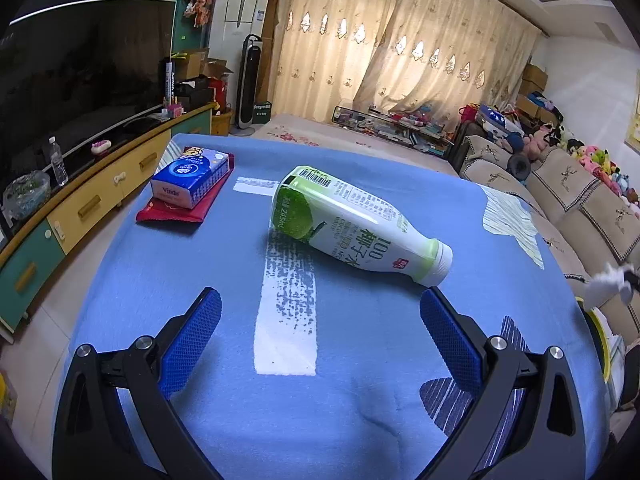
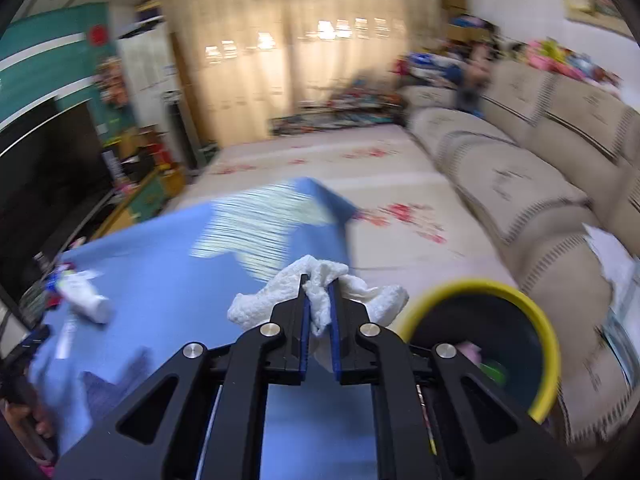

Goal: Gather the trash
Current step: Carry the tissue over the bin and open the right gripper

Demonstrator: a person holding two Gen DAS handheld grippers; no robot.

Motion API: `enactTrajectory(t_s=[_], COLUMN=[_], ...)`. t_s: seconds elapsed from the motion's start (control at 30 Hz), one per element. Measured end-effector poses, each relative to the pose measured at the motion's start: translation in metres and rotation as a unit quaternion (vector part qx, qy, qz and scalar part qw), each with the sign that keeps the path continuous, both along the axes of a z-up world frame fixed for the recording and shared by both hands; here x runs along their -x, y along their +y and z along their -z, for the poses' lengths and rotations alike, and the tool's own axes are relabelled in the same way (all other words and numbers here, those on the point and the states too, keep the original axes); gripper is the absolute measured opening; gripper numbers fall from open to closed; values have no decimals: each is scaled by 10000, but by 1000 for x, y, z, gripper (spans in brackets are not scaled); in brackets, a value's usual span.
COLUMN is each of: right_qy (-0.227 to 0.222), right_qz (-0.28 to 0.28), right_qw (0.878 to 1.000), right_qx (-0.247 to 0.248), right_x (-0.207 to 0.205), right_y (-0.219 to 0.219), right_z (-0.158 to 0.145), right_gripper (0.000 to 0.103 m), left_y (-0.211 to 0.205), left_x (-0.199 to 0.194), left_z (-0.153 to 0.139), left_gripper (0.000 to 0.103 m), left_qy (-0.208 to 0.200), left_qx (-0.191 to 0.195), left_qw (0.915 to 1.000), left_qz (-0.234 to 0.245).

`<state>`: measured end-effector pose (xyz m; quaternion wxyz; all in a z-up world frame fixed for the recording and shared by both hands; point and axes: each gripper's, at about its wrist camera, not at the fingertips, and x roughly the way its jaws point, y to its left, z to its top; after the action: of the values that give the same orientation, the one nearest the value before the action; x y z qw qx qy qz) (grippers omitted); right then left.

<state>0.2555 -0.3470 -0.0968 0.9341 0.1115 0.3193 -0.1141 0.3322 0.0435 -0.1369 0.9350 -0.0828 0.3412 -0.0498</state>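
— Curtains (image 1: 400, 40) close off the far wall of a living room, with a long beige sofa (image 2: 520, 184) down one side. What covers the table?

— A blue cloth (image 1: 280, 420), printed with pale patches.

— And beside it?

— A yellow-rimmed bin (image 2: 548, 344), dark inside, just past the table edge near the sofa.

— What lies on the cloth?

— A green-and-white bottle (image 1: 360, 228) on its side, cap pointing toward the left gripper (image 1: 320, 312), whose jaws stand wide open and apart from it. Farther back, a blue tissue pack (image 1: 192, 180) rests on a red cloth (image 1: 172, 212).

— The right gripper (image 2: 318, 300)?

— Its jaws are clamped on a crumpled white tissue (image 2: 320, 280), held above the table edge, just beside the bin.
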Motion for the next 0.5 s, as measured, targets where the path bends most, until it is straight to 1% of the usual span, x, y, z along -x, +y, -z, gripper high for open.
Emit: enactTrajectory(t_s=[0.07,0.1,0.2,0.3,0.37,0.43,0.5], right_qy=[112,207,395,645,718,706,624], right_qz=[328,582,1021,1419,1578,1658,1622], right_qw=[9994,9981,9939,9877,9848,9835,9847], right_qx=[3,-8,-87,-95,-127,-148,-157], right_x=[10,17,27,29,32,31,27], right_y=[-24,-42,-75,-101,-110,-111,-106], right_z=[12,21,42,62,71,77,75], right_gripper=[8,8,9,18,32,37,40], left_y=[-1,-2,-3,-3,-4,-5,-6], left_x=[0,1,1,1,0,0,-1], left_z=[0,0,-1,-1,0,0,0], left_gripper=[98,98,98,98,98,98,98], left_qy=[2,-1,-10,12,26,37,41], left_qx=[-15,-27,-41,-51,-64,-78,-56], left_qw=[10000,10000,10000,10000,9999,9999,9999], left_qz=[21,34,59,73,79,88,111])
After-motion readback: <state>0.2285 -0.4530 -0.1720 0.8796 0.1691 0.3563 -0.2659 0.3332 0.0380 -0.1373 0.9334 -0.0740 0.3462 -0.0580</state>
